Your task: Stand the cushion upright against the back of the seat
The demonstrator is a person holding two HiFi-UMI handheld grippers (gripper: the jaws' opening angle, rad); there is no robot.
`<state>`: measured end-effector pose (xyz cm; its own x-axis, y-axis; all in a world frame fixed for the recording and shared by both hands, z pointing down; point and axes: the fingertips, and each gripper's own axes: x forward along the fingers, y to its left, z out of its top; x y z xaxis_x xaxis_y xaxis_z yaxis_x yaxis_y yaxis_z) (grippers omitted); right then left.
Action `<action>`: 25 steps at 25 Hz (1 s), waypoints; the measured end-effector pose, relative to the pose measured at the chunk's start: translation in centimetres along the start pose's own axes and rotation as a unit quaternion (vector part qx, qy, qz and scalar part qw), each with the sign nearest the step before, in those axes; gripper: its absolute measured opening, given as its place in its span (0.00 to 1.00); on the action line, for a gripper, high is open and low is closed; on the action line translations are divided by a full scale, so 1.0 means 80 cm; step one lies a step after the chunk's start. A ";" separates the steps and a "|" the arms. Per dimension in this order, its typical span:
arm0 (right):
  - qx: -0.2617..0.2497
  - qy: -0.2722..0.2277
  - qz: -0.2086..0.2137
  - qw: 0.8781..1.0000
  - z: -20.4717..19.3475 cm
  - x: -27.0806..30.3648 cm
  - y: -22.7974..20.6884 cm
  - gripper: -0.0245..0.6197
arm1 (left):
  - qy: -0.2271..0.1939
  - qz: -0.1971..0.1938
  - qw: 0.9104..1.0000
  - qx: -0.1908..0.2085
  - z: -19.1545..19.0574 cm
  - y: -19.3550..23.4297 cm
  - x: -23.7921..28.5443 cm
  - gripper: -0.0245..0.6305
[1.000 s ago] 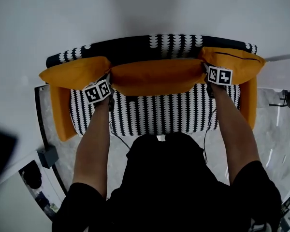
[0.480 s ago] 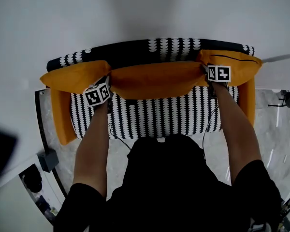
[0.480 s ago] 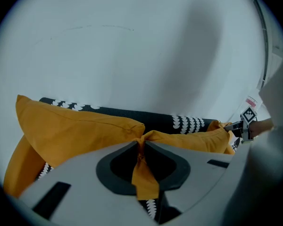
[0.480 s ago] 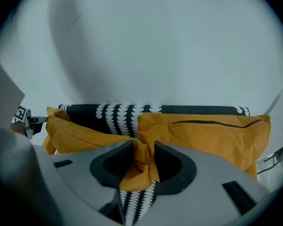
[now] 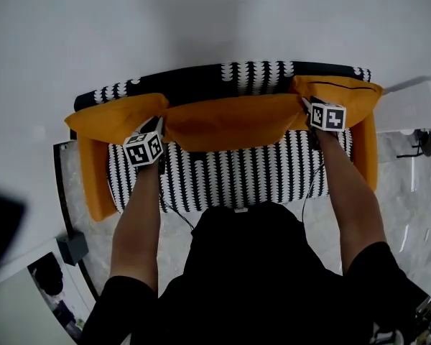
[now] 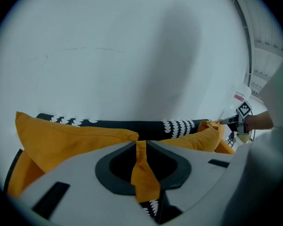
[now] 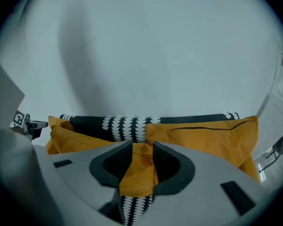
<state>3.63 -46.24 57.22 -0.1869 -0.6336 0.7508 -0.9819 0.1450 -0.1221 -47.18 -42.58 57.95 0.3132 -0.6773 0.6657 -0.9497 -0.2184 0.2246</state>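
I have the cushion (image 5: 233, 121) standing along the seat back (image 5: 258, 70) at my 12, long axis 9 to 3. Both jaws have just been opening. The left gripper (image 5: 159, 123) thinly pinches the 9 o'clock corner. The right gripper (image 5: 306, 104) gapes loose round the 3 o'clock corner.

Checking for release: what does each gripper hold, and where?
Jaws have just been opening. The left gripper pinches the middle cushion's left corner; the right gripper's jaws stand apart around its right corner, unclamped.
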 end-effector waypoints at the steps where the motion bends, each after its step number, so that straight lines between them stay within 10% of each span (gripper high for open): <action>1: 0.008 -0.008 0.003 1.000 -0.003 -0.008 0.007 0.25 | -0.004 -0.007 1.000 0.007 -0.001 -0.007 -0.005 0.13; 10: 0.087 -0.118 0.095 0.985 -0.018 -0.128 0.122 0.25 | -0.037 -0.087 0.992 0.079 0.007 -0.089 -0.065 0.12; 21: 0.092 -0.184 0.203 0.957 -0.033 -0.262 0.267 0.10 | -0.074 -0.244 0.955 0.149 0.021 -0.253 -0.172 0.06; 25: 0.048 -0.202 0.226 0.952 -0.022 -0.288 0.293 0.09 | -0.081 -0.258 0.954 0.127 0.016 -0.295 -0.199 0.06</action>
<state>-15.00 -26.92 38.22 -0.5692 -0.7660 0.2989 -0.7926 0.4144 -0.4474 -29.80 -27.58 41.13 0.7545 -0.5282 0.3894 -0.6461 -0.7020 0.2997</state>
